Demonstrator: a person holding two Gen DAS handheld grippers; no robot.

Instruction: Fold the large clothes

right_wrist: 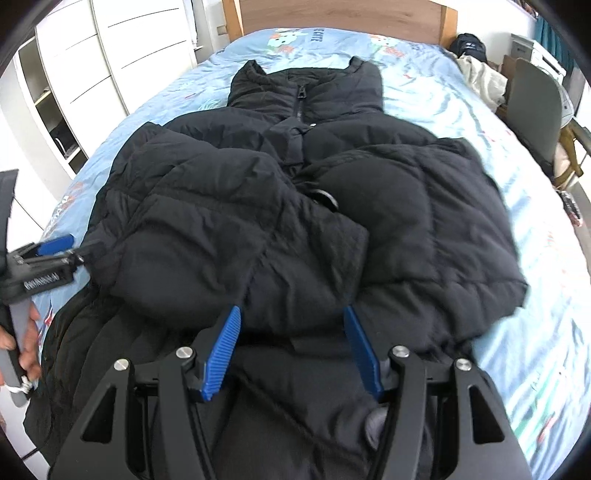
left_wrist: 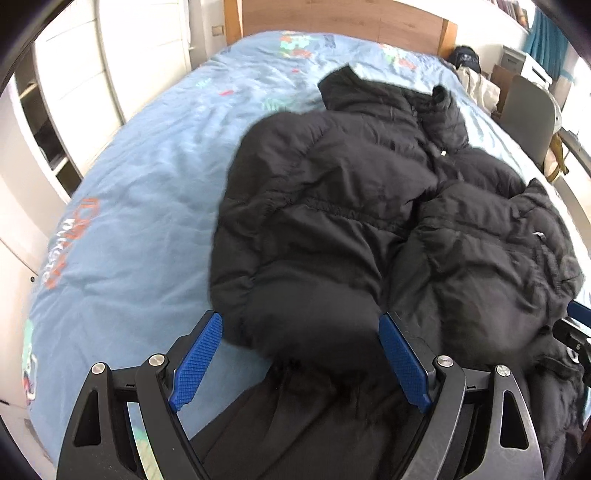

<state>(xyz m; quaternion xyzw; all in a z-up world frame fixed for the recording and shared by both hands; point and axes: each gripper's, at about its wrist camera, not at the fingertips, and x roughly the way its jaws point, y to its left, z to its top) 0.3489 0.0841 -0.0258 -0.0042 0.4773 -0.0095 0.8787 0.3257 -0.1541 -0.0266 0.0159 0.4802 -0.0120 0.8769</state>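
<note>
A: Nearest the lens, what's there?

B: The right tool [right_wrist: 291, 350], its 2 blue pads spread apart with nothing between them but the lower part of the black jacket [right_wrist: 295, 206] lying beneath. The left tool [left_wrist: 301, 354] is likewise apart, hovering over the jacket's near left edge, gripping nothing.

A: And where's the jacket?

B: Laid flat on the bed [right_wrist: 517, 229], front up, collar toward the wooden headboard [right_wrist: 332, 14], zip running down the middle. Both sleeves are folded inward across the chest; the left one lies on top, its cuff near the centre.

A: Anything crowding it?

B: On the bed itself, a dark cap [right_wrist: 469, 46] and a pale bundle of cloth [right_wrist: 484, 83] sit at the far right corner by the headboard, well apart from the jacket. Just beside that edge of the bed stands a grey chair [right_wrist: 535, 110]. White cupboards [right_wrist: 85, 74] with open shelves run along the left side.

A: Does anything block the tools?

B: In the right wrist view the left tool shows at the left edge [right_wrist: 51, 254], with the person's hand [right_wrist: 26, 336] on its handle, just beside the jacket's left side. Blue patterned bedding lies bare on both sides of the jacket.
</note>
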